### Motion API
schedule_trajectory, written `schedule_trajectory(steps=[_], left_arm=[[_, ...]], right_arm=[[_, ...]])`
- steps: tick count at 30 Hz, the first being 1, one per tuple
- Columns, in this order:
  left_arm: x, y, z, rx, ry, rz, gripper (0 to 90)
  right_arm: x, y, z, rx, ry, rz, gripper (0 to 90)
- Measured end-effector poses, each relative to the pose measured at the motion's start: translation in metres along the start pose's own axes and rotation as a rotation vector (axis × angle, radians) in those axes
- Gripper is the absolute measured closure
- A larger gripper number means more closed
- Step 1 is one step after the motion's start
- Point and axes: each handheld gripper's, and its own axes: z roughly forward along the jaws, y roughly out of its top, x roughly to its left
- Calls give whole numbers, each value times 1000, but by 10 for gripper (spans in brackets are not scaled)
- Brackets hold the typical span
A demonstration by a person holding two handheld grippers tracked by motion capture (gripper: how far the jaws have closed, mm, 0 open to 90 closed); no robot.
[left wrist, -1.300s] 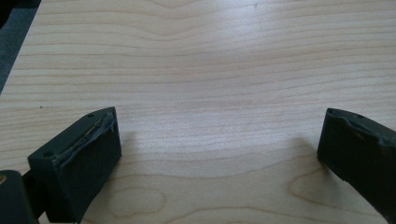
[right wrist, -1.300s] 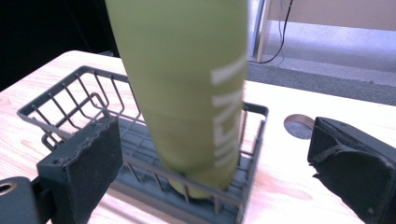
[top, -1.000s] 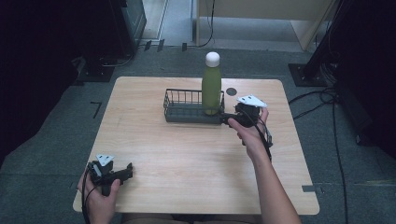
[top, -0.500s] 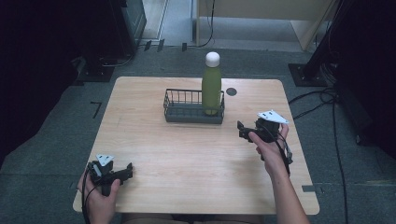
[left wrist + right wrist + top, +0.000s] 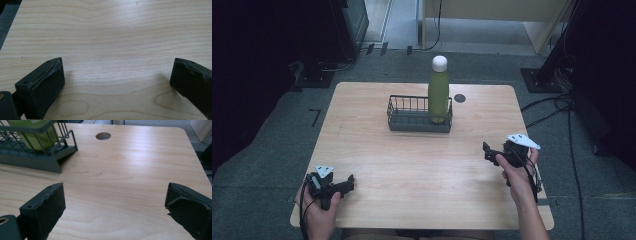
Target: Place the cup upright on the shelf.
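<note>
Now both tools, left (image 5: 346, 183) and right (image 5: 486, 152), rest spread and empty, since the green bottle (image 5: 438, 95) stands upright in its wire basket (image 5: 412, 120).

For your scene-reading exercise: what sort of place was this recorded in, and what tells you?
Probably a lab or workshop set up for recording, not a home: a bare wooden table on grey carpet, cables trailing across the floor, and dark equipment stands around it.
</note>
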Motion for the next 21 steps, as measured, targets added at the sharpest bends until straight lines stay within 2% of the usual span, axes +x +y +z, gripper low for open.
schedule_trajectory(steps=[11, 21], left_arm=[[0, 0, 0, 1, -1, 0, 0], [0, 0, 0, 1, 0, 1, 0]], right_arm=[[-27, -36, -16, 36, -47, 45, 33], [-43, -64, -30, 73, -84, 71, 33]])
